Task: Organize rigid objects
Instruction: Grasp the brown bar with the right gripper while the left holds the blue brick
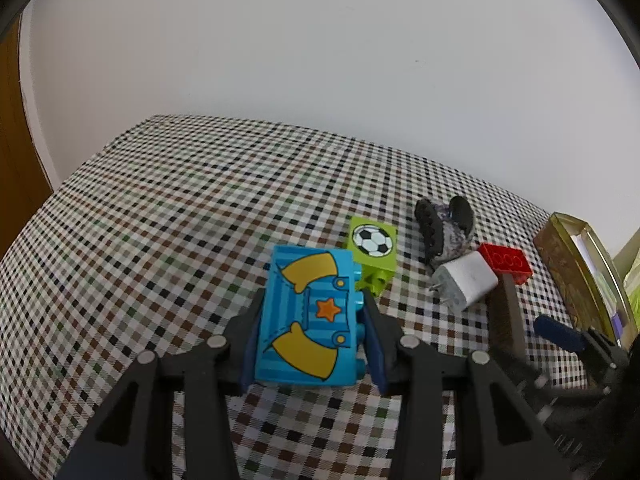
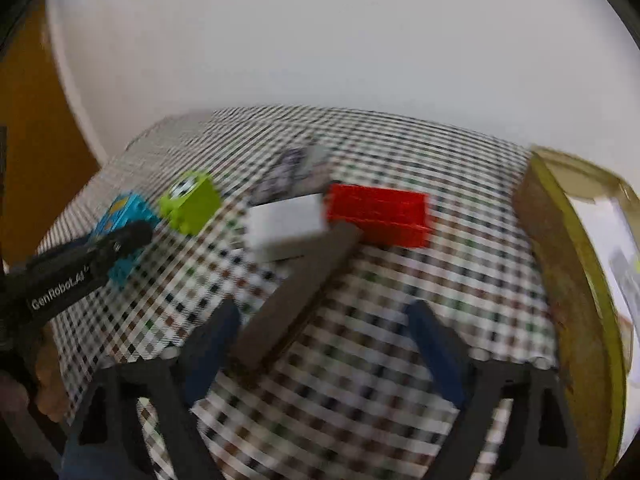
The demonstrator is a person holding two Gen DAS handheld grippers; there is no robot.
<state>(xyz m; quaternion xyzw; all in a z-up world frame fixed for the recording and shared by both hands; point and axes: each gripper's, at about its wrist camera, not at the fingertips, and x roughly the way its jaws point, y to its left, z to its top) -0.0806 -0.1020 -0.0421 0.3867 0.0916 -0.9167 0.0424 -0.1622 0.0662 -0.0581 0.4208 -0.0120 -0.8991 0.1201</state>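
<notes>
My left gripper [image 1: 314, 299] is shut on a blue toy brick [image 1: 308, 320] printed with yellow sleeves and an orange star, just above the checked cloth. A green brick with a football [image 1: 374, 248] lies right behind it. In the right wrist view, which is blurred, my right gripper [image 2: 324, 309] stands open over the cloth. A brown stick [image 2: 296, 292] runs between its fingers, close to the left one, and ends at a red brick [image 2: 378, 214]. A white charger plug [image 2: 286, 220] lies beside that brick. The left gripper's finger [image 2: 120, 240] shows there against the blue brick [image 2: 124, 212].
A black and grey hair claw [image 1: 444, 232] lies behind the plug [image 1: 466, 280]. A gold-rimmed open box [image 2: 560, 260] stands at the right edge of the table. The checked cloth [image 1: 160, 220] stretches bare to the left and back, up to a white wall.
</notes>
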